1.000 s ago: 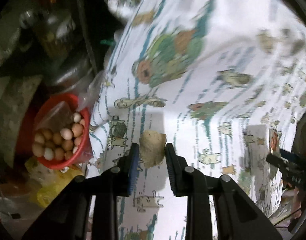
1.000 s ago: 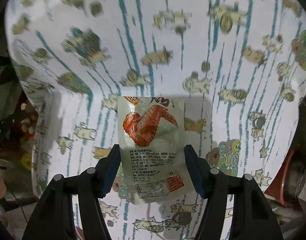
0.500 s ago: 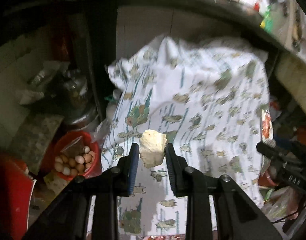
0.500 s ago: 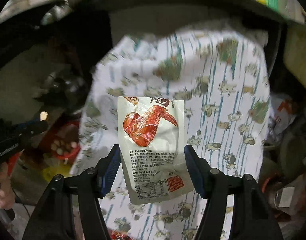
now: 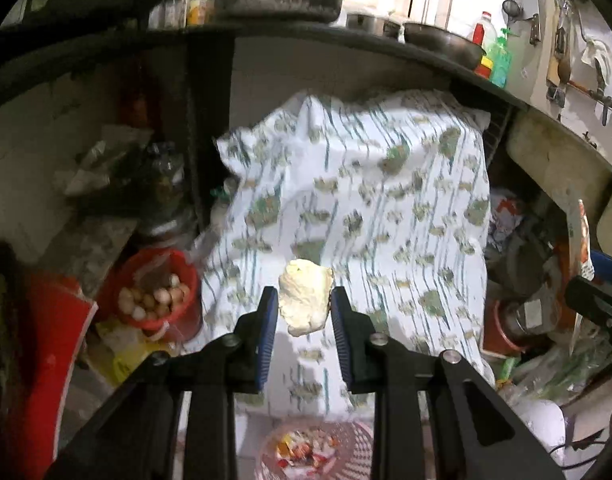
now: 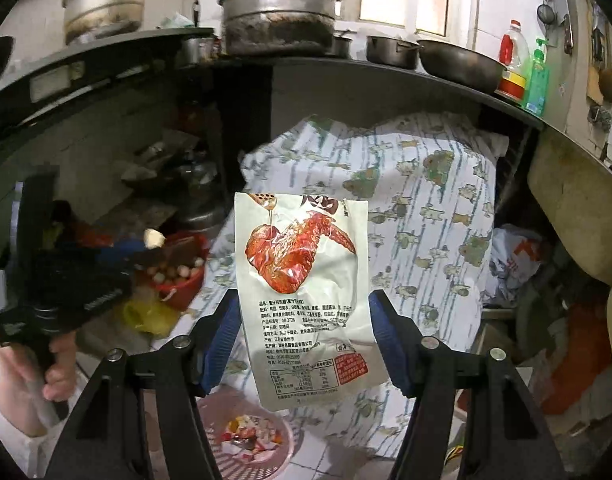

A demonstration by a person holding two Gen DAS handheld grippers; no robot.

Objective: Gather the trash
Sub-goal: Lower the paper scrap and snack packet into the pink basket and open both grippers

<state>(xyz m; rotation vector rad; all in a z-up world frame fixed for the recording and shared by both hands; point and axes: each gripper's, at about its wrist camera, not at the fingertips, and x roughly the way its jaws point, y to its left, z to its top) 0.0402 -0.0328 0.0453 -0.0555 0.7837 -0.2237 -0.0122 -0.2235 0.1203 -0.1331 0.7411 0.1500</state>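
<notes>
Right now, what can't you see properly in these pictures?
- Trash basket: left wrist view, cut off by the bottom edge and hidden by the left gripper.
- Eggs in the red bucket: right wrist view, partly behind the other gripper.
- Small print on the snack wrapper: too small.
- Cloth pattern: blurred.

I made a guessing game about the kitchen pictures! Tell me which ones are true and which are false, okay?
1. The right gripper holds a snack packet with a chicken wing picture. True.
2. The left gripper is empty. False: it pinches a crumpled pale wad of paper.
3. The red bowl holds eggs. True.
4. The pink basket on the floor has nothing in it. False: colourful scraps lie inside.
5. The big metal pot sits on the floor. False: it stands up on the dark counter, above the patterned cloth.
</notes>
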